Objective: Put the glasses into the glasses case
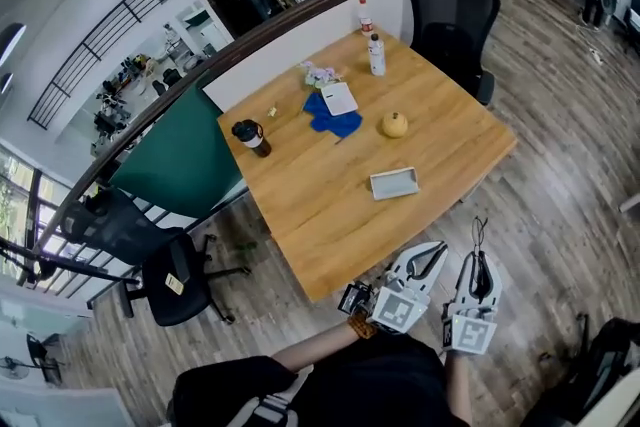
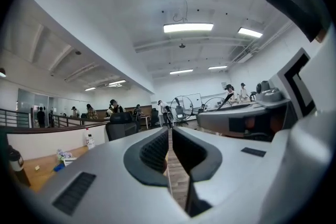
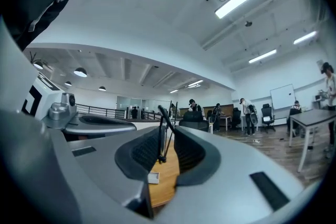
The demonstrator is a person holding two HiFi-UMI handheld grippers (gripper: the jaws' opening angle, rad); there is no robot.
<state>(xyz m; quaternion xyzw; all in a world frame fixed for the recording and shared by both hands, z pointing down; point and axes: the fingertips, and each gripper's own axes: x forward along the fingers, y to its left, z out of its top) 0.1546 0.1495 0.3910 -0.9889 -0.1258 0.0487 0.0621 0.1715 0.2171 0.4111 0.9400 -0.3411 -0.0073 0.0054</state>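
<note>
**A:** Entry one, glasses (image 3: 160, 138): whereabouts?

**B:** Pinched in the right gripper (image 3: 167, 132), with thin black arms standing up past the fingertips. Off the table (image 1: 320, 215), just short of its near edge and close to the person's body.

**A:** Right gripper's fingers?

**B:** Clamped on the glasses, with only a narrow gap between the pads, taken up by the frame.

**A:** Entry two, left gripper (image 2: 169, 132)?

**B:** Fingers drawn nearly together with a thin slit between them and nothing in it. Held just beside the right gripper, likewise short of the table's near edge.

**A:** Entry three, glasses case (image 1: 394, 182)?

**B:** Flat on the wooden table, toward the near right corner. Rectangular, pale inside, grey at the rim. Well apart from both grippers and from the glasses.

**A:** Remaining stock on the table?

**B:** Yellow fruit (image 1: 395, 124), beyond the case. Blue cloth (image 1: 330, 122) near the middle, with a white card (image 1: 339, 98) lying on it. Dark lidded cup (image 1: 250, 135) at the left edge. White-capped bottle (image 1: 377, 55) and red-capped bottle (image 1: 365, 15), upright at the far side. Black office chair (image 1: 455, 10) behind the far corner.
</note>
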